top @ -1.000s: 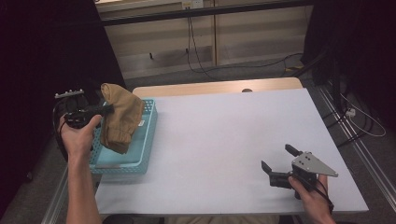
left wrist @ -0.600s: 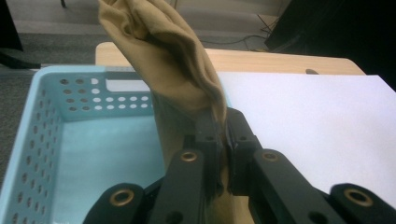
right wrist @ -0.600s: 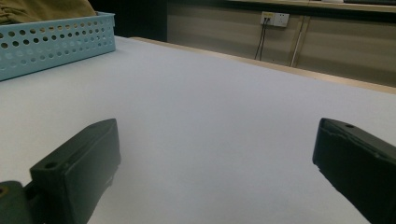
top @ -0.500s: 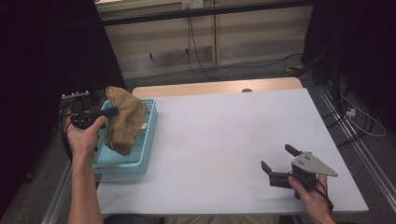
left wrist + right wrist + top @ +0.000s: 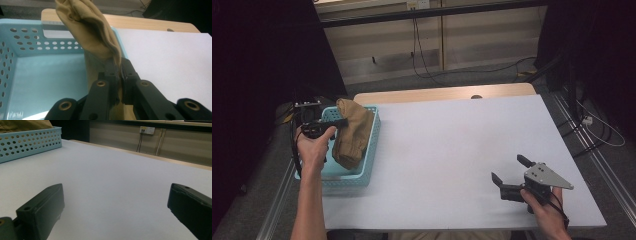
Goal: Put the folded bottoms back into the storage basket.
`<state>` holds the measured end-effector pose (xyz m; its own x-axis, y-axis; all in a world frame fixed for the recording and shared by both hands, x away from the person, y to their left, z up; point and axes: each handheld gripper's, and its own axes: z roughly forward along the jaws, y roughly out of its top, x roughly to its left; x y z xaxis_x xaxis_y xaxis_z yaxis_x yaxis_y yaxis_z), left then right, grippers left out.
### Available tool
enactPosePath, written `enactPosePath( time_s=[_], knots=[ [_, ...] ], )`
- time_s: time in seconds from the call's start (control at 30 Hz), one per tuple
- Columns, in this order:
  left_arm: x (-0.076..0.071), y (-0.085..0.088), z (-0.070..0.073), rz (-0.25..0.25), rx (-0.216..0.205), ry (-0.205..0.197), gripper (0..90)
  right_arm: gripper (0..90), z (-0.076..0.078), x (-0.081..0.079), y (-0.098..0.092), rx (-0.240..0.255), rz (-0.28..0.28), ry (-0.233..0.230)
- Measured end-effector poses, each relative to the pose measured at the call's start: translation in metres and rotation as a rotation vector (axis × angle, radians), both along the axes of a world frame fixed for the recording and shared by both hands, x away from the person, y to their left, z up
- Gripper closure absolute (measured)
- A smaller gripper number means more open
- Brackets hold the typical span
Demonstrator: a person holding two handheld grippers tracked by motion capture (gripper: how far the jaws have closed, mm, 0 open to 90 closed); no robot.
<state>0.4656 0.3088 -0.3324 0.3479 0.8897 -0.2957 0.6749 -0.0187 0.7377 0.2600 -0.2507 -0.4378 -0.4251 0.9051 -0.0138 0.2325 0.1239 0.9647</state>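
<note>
While the left gripper (image 5: 343,121) is clamped tight on a fold of the tan cloth (image 5: 352,132), the cloth hangs partly in the light blue basket (image 5: 368,167) at the left side of the desk (image 5: 452,150). In the left gripper view the two black jaws pinch the cloth (image 5: 87,27) between them, and the blue basket (image 5: 30,75) sits right under it. The cloth is already over the basket, and much of it rests inside along the right wall. I think the job is to put the cloth into the basket, and it looks mostly done. What seems left is to lower the last bit and let go. The far end of the cloth sticks up a little above the far rim, so it is not all the way down yet.

The cloth is long and bunched up. Its long side runs from far to near along the basket's right wall, with the near end leaning a bit to the left. I cannot tell whether the near end lies flat on the basket floor, because the folds hide it.

Over at the near right of the desk, the right gripper (image 5: 511,176) is spread wide with nothing in it, resting low by the desk top, well apart from the basket.
</note>
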Motion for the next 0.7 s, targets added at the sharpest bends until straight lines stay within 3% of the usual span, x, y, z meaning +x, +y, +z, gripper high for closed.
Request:
enactPosePath(
  time_s=[0.17, 0.27, 0.7],
  knots=[
    [0.001, 0.003, -0.002, 0.008, -0.005, 0.012, 86.1, 0.7, 0.0, 0.0, 0.0, 0.0, 0.0, 0.001],
    [0.002, 0.009, -0.006, 0.023, 0.017, 0.024, 86.0, 0.7, 0.0, 0.0, 0.0, 0.001, 0.001, 0.002],
    [0.006, 0.029, -0.019, 0.041, 0.01, 0.034, 85.7, 0.7, -0.001, 0.001, 0.001, 0.0, 0.006, 0.006]
  ],
)
